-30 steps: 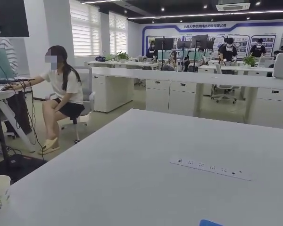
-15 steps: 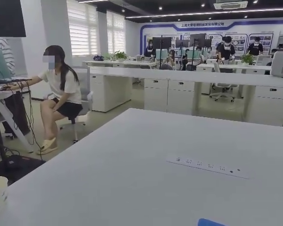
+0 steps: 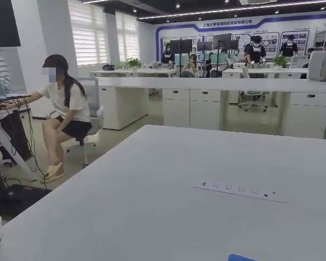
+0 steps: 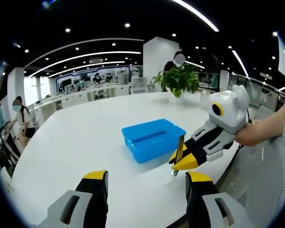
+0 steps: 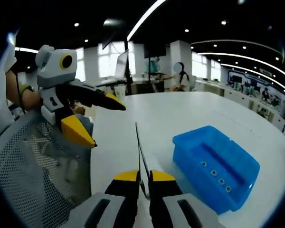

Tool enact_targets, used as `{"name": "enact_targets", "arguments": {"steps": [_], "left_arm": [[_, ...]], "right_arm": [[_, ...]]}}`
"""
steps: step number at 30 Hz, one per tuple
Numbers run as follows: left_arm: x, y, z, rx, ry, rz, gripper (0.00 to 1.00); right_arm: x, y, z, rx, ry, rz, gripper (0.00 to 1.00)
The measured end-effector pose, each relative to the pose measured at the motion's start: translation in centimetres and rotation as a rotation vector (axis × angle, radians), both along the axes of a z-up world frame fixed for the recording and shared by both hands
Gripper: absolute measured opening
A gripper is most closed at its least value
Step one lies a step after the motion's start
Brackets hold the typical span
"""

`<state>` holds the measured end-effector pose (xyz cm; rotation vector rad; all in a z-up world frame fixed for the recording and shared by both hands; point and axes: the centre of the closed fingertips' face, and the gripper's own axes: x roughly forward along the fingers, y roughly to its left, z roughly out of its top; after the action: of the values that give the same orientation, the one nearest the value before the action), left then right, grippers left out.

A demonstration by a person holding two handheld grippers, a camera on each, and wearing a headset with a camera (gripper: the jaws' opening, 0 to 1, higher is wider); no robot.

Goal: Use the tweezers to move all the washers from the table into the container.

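Four washers (image 5: 213, 173), small pale rings, rowed inside blue container (image 5: 194, 187); bare table (image 4: 76, 142) beyond container. Beside container: right gripper (image 5: 145, 176) clamped on slim tweezers (image 5: 138, 147); left gripper (image 4: 147, 178) wide, empty.

I see one line of Chinese characters (image 3: 228, 23) on the far wall (image 3: 152, 32), too small to read.

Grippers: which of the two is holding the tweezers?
The right gripper: its jaws are shut on the thin tweezers, which stick out forward. The left gripper has its jaws wide apart, with nothing between them.
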<state>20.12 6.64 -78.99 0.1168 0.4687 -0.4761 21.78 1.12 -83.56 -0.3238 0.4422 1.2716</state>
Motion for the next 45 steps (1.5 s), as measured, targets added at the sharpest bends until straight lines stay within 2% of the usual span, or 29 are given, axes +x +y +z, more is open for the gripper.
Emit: {"name": "enact_targets", "arguments": {"steps": [4, 7, 14, 21, 26, 32, 35, 39, 45], "left_arm": [[0.1, 0.3, 0.1, 0.011, -0.008, 0.013, 0.66], [0.0, 0.4, -0.2, 0.012, 0.008, 0.018, 0.66], [-0.2, 0.4, -0.6, 0.029, 0.031, 0.016, 0.65], [-0.1, 0.6, -0.5, 0.026, 0.030, 0.028, 0.65], [0.0, 0.7, -0.3, 0.020, 0.019, 0.037, 0.64], [0.0, 0.6, -0.3, 0.014, 0.016, 0.030, 0.64], [0.0, 0.6, -0.2, 0.010, 0.014, 0.028, 0.64], [0.0, 0.5, -0.3, 0.008, 0.016, 0.021, 0.63], [0.0, 0.4, -0.3, 0.005, 0.015, 0.016, 0.63]], "right_arm": [[-0.2, -0.2, 0.0, -0.021, -0.023, 0.023, 0.03], [-0.1, -0.5, 0.0, -0.048, -0.042, 0.029, 0.03], [0.0, -0.7, 0.0, -0.081, -0.020, 0.029, 0.02], [0.2, -1.1, 0.0, -0.071, 0.028, -0.008, 0.01], [0.3, -1.1, 0.2, -0.037, 0.079, -0.030, 0.01], [0.3, -0.6, 1.3, 0.021, 0.087, -0.027, 0.01], [0.6, -0.4, 2.3, 0.061, 0.083, -0.038, 0.02], [1.2, -0.6, 3.0, 0.080, 0.070, -0.052, 0.02], [2.5, -0.9, 4.0, 0.122, 0.085, -0.086, 0.02]]}}
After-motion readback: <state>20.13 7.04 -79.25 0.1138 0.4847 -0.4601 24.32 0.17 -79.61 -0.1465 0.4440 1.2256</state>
